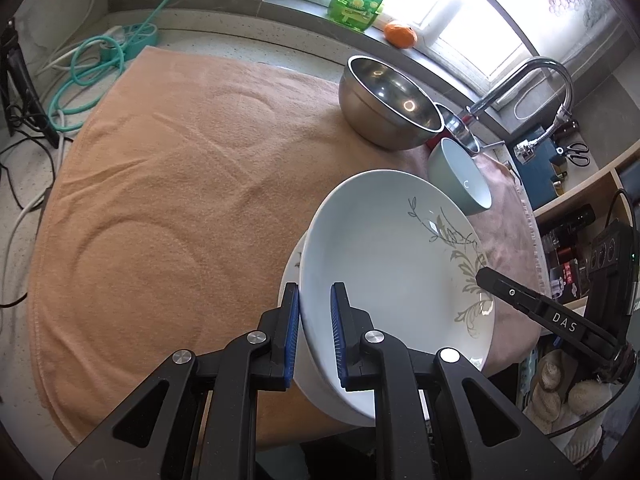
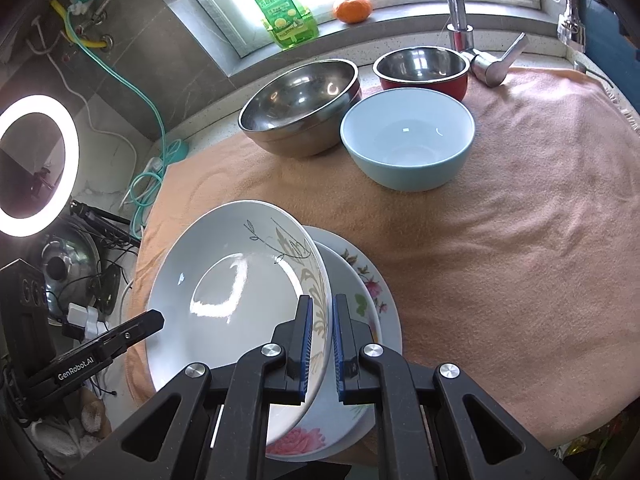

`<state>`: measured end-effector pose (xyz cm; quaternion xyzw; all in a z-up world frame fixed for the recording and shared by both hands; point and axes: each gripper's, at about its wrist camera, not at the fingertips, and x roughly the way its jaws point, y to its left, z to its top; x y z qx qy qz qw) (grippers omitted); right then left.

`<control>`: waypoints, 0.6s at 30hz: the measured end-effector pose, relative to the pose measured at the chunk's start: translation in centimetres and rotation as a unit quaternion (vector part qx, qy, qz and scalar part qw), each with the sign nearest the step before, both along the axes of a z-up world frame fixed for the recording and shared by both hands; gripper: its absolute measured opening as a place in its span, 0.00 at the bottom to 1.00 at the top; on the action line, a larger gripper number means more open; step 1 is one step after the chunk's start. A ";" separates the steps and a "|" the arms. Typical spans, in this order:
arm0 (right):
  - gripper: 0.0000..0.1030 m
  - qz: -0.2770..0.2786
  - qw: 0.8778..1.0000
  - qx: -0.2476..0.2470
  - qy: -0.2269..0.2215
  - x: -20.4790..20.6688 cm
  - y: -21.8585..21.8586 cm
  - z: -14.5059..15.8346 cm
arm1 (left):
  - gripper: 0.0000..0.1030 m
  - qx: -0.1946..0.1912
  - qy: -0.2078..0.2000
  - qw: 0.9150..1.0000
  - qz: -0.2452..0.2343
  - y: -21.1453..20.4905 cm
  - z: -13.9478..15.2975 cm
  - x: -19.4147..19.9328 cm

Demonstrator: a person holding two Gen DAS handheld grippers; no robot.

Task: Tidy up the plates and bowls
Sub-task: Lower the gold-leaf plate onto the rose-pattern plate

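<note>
A white plate with a grey leaf pattern [image 1: 380, 248] [image 2: 240, 280] is held tilted between both grippers. My left gripper [image 1: 315, 320] is shut on its left rim, and my right gripper [image 2: 321, 332] is shut on the opposite, patterned rim. Directly beneath lies a flowered plate [image 2: 370, 284] [image 1: 293, 268] on the orange towel [image 1: 160, 200]; whether the two plates touch I cannot tell. Further back stand a large steel bowl [image 2: 300, 108] [image 1: 388, 104], a light blue bowl [image 2: 408, 140] [image 1: 460, 180] and a red bowl with a steel inside [image 2: 422, 68].
A chrome faucet [image 2: 456, 0] rises behind the bowls. A green soap bottle [image 2: 284, 8] and an orange [image 2: 352, 8] sit on the window sill. Cables and a turquoise hose [image 1: 92, 64] lie left of the towel. A ring light [image 2: 36, 164] stands further left.
</note>
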<state>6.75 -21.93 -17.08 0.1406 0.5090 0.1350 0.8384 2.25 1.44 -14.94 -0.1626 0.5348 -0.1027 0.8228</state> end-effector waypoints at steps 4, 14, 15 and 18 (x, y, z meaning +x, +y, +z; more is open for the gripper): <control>0.09 -0.004 1.000 0.001 0.002 -0.2 -0.5 -0.2 | 0.13 0.000 0.003 1.000 -0.004 -0.4 -0.1 0.0; 0.09 -0.012 1.000 0.003 0.008 -0.3 -1.2 -0.7 | 0.13 0.001 0.008 1.000 -0.010 -0.9 -0.6 0.2; 0.09 -0.013 1.000 0.003 0.009 -0.3 -1.3 -0.7 | 0.13 0.001 0.009 1.000 -0.011 -1.0 -0.6 0.3; 0.09 -0.014 1.000 0.004 0.010 -0.3 -1.4 -0.8 | 0.13 0.001 0.011 1.000 -0.011 -1.1 -0.7 0.3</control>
